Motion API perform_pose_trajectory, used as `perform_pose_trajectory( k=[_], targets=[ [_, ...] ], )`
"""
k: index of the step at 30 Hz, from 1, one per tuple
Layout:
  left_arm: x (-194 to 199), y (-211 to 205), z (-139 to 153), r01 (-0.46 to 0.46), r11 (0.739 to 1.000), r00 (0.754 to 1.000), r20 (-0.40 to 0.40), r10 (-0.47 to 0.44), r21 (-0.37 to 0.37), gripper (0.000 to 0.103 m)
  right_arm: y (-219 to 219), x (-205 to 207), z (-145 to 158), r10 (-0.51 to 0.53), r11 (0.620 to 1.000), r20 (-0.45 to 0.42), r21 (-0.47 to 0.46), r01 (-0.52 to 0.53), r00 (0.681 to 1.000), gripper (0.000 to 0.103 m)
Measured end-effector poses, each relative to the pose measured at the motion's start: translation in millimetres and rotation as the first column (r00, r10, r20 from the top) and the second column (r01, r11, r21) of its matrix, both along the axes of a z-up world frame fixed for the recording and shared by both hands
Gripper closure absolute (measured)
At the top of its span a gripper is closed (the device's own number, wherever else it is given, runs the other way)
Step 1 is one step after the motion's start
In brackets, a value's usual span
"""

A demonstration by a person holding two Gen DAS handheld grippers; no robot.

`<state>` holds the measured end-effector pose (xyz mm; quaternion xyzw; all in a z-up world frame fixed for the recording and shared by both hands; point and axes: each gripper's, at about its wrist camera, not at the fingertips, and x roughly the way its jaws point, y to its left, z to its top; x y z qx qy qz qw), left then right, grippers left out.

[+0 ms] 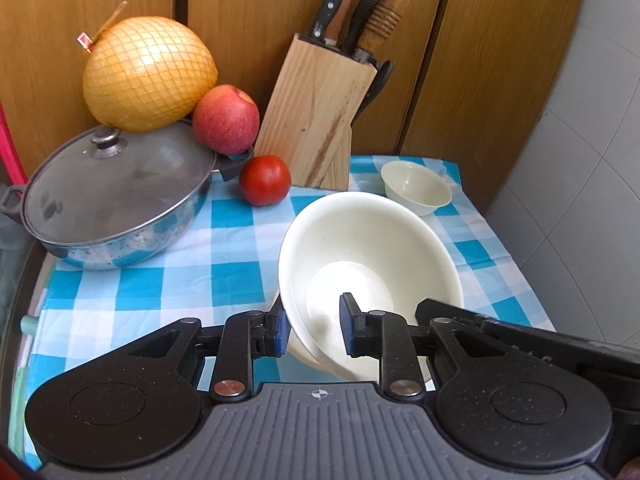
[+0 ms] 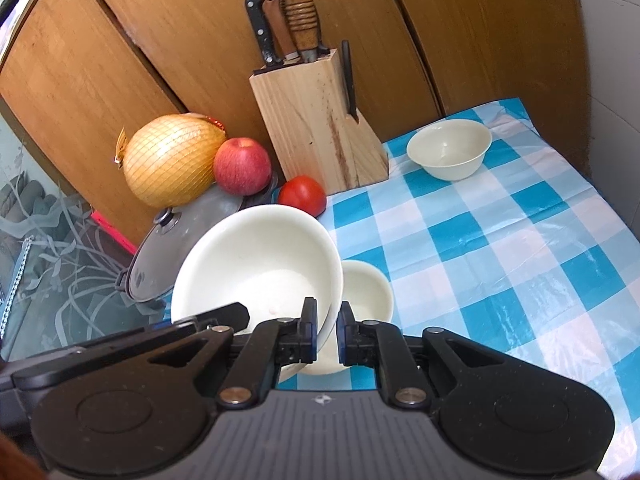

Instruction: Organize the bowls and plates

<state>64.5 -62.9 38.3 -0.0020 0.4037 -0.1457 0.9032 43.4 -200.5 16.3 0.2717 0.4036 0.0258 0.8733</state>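
A large cream bowl [image 1: 360, 248] is tilted above the blue checked tablecloth [image 1: 224, 252]. My left gripper [image 1: 314, 330] straddles its near rim, one pad outside and one inside, with a visible gap. In the right wrist view my right gripper [image 2: 327, 334] is shut on the same large bowl [image 2: 256, 264] at its right rim. A medium cream bowl [image 2: 368, 292] sits just behind it on the cloth. A small cream bowl [image 1: 416, 188] stands at the far right corner; it also shows in the right wrist view [image 2: 450, 148].
A lidded steel pot [image 1: 116, 196] stands at the left with a netted pomelo [image 1: 148, 74] and an apple [image 1: 226, 118] on it. A tomato [image 1: 265, 179] and a wooden knife block [image 1: 320, 116] stand at the back. Wooden cabinet doors [image 1: 256, 20] close the rear.
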Motion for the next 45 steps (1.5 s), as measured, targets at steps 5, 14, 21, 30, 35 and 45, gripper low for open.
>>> perform_pose_trajectory(
  k=[5, 14, 21, 30, 35, 45],
  targets=[
    [-6.8, 4.6, 0.6, 0.006, 1.000, 1.000, 0.025, -0.006, 0.005, 0.070, 6.6, -3.8, 2.1, 0.006, 1.000, 0.008, -0.014, -0.006, 1.000, 0.091],
    [-7.1, 15.1, -7.7, 0.012, 1.000, 1.000, 0.002, -0.012, -0.016, 0.070, 14.5, -10.3, 1.1, 0.017, 1.000, 0.000, -0.026, -0.017, 1.000, 0.091],
    [-9.5, 15.7, -19.2, 0.027, 1.000, 0.999, -0.019, -0.027, -0.002, 0.069, 16.6, -11.6, -2.3, 0.021, 0.999, -0.013, -0.036, -0.022, 1.000, 0.091],
    [-2.9, 12.3, -25.2, 0.029, 1.000, 0.999, -0.035, -0.028, 0.003, 0.068, 14.6, -5.4, -8.7, 0.016, 0.999, -0.032, -0.037, -0.017, 0.999, 0.091],
    [2.7, 7.8, -29.2, 0.031, 0.999, 0.999, -0.044, -0.030, 0.010, 0.068, 11.5, -1.2, -11.3, 0.008, 0.999, -0.038, -0.034, -0.009, 0.999, 0.091],
    [19.3, 2.1, -33.3, 0.029, 1.000, 0.997, -0.065, -0.028, 0.002, 0.068, 3.5, 13.2, -19.0, -0.014, 0.999, -0.054, -0.033, 0.013, 0.998, 0.091]
  ],
)
